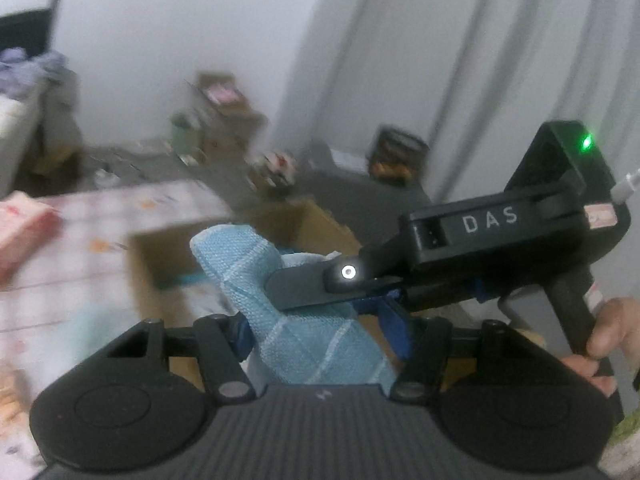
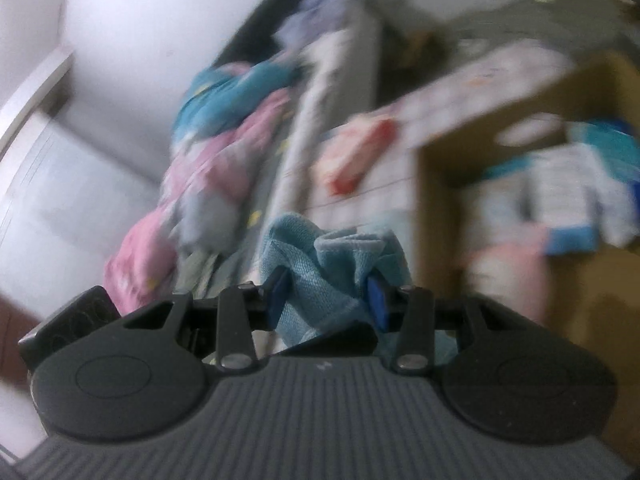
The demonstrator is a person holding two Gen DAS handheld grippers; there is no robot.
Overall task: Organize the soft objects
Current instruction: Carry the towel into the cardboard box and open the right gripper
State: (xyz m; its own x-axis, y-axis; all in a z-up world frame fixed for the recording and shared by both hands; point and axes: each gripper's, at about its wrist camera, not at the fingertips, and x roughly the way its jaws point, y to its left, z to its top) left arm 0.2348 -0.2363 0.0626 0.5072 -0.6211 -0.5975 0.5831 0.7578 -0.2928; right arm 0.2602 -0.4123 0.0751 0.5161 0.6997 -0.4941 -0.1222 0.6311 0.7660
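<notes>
A light blue checked cloth (image 1: 280,312) is held up in the air by both grippers. My left gripper (image 1: 320,340) is shut on its lower part. The right gripper's black body (image 1: 500,240) reaches in from the right and its finger (image 1: 304,284) lies across the cloth. In the right wrist view my right gripper (image 2: 328,300) is shut on the same bunched cloth (image 2: 332,264). An open cardboard box (image 1: 312,224) lies just beyond the cloth; it also shows in the right wrist view (image 2: 500,152) with folded white and blue items (image 2: 568,196) inside.
A bed with a patterned pale sheet (image 1: 80,248) is on the left, with a pink pack (image 1: 24,228) on it. A heap of pink and teal bedding (image 2: 224,136) lies further back. A dark sofa (image 1: 360,188), a shelf (image 1: 224,112) and curtains (image 1: 420,60) stand behind.
</notes>
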